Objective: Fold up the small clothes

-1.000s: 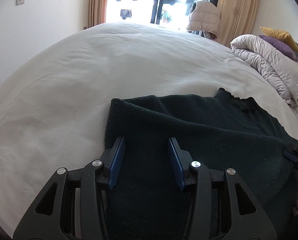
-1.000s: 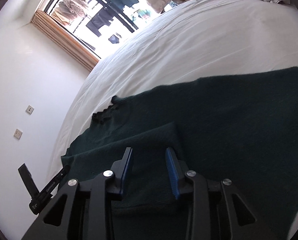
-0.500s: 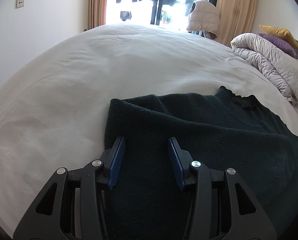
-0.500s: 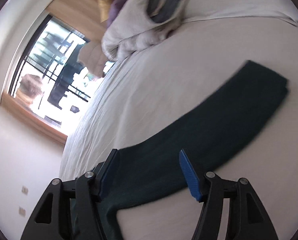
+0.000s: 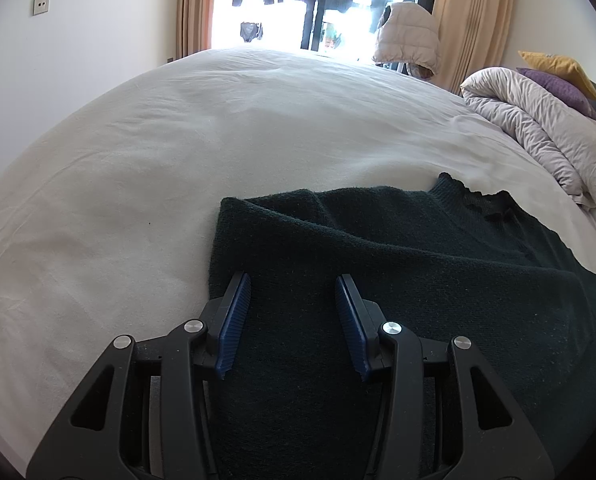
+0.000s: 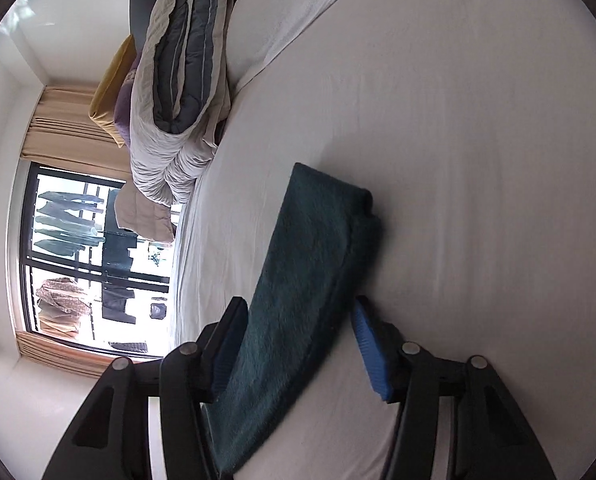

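A dark green knitted sweater lies on the white bed, with one sleeve folded across its body and its scalloped collar at the far right. My left gripper is open and empty just above the sweater's near left part. In the right wrist view the other sleeve stretches out flat on the sheet. My right gripper is open, turned sideways, with its fingers on either side of that sleeve, apart from it.
A folded grey-white duvet with purple and yellow pillows lies at the head of the bed; it also shows in the right wrist view. A window with curtains is beyond the bed. A wall stands on the left.
My right gripper has swung and rolled away from the sweater's body to the outstretched sleeve, and its jaws have opened wider. The left gripper has not moved.
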